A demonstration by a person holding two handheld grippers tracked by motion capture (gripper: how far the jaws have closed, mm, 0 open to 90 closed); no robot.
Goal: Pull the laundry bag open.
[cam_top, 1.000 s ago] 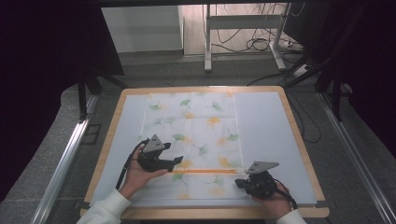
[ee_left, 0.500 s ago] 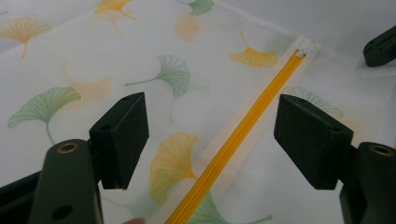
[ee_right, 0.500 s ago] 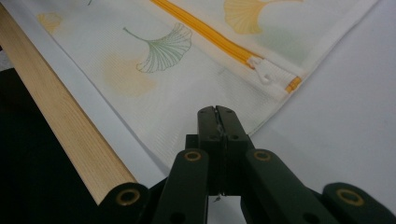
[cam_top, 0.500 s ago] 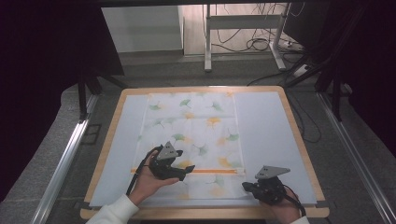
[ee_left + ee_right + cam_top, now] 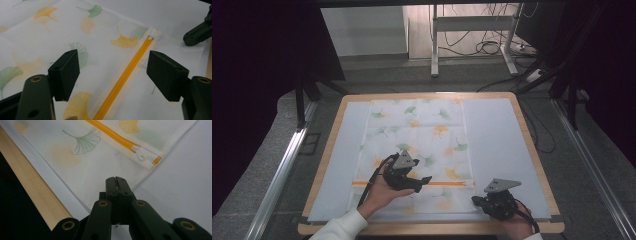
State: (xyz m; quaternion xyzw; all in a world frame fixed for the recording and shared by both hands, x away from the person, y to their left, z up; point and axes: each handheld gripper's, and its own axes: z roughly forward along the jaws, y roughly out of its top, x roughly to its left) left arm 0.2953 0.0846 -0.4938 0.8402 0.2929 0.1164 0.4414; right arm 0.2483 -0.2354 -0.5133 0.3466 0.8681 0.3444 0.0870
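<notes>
Dark surroundings, grey floor and loose cables frame a wood-edged table [image 5: 532, 150] covered by a pale mat, with a ginkgo-print mesh laundry bag [image 5: 417, 145] spread flat down its middle.

Starting at the fingers: the left gripper [image 5: 113, 72] has its jaws wide apart, holding nothing. In the left gripper view they straddle the bag's yellow zipper [image 5: 125, 77], which runs between them toward its white slider [image 5: 150, 38] near the bag's far corner. One jaw hangs over printed mesh, the other over the plain strip beyond the zipper; whether either touches the cloth I cannot tell. The right gripper [image 5: 116, 182] has its jaws pressed together, their tips at the bag's near right corner. Whether a sliver of mesh is caught between them I cannot tell. The slider [image 5: 140, 153] lies just beyond those tips, at the closed end of the zipper.

Outward, the high view puts the left gripper [image 5: 404, 175] over the zipper [image 5: 447, 183] near its middle, and the right gripper [image 5: 497, 200] by the bag's lower right corner, close to the table's front edge.

Risks, as I judge them: closing the left jaws here could bunch both mesh layers with the zipper tape and rumple the flat bag. If the right jaws hold no cloth, any tug on the zipper could drag the whole bag across the slick mat.
</notes>
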